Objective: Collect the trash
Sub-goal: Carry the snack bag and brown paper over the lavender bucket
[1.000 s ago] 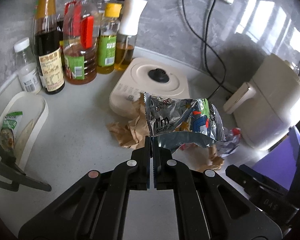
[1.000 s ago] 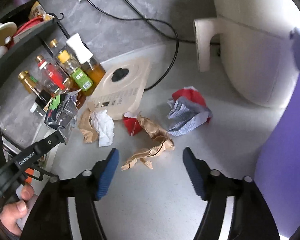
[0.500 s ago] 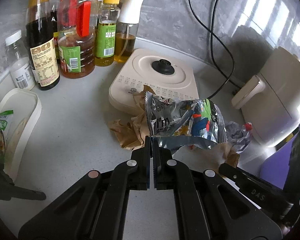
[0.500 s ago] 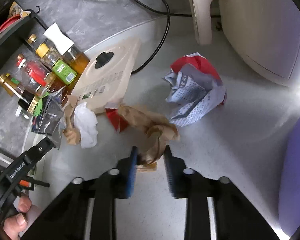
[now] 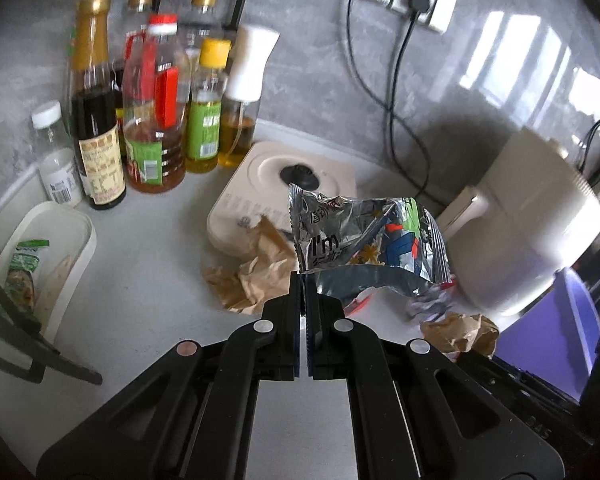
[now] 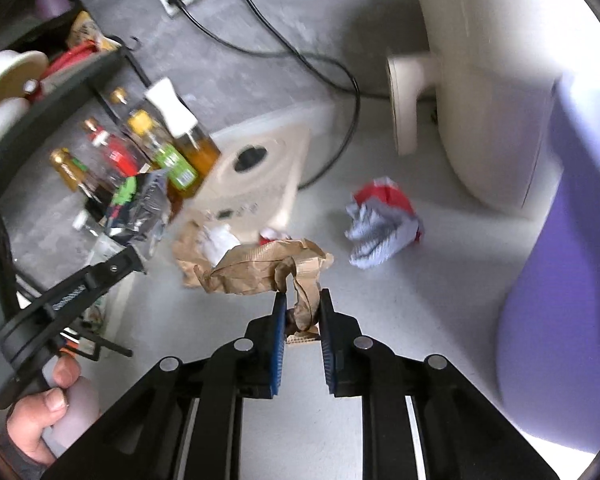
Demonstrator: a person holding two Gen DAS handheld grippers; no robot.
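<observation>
Two grippers, left (image 5: 303, 280) with jaws clamped on one foil wrapper (image 5: 364, 236), right (image 6: 302, 304) closing on one brown paper wad (image 6: 260, 268)

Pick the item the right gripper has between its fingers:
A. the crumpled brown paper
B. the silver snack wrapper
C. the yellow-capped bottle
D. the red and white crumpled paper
A. In the right wrist view the right gripper has a twisted end of the crumpled brown paper between its blue pads, its jaws closing on it; the silver snack wrapper is pinched in the left gripper.
</observation>
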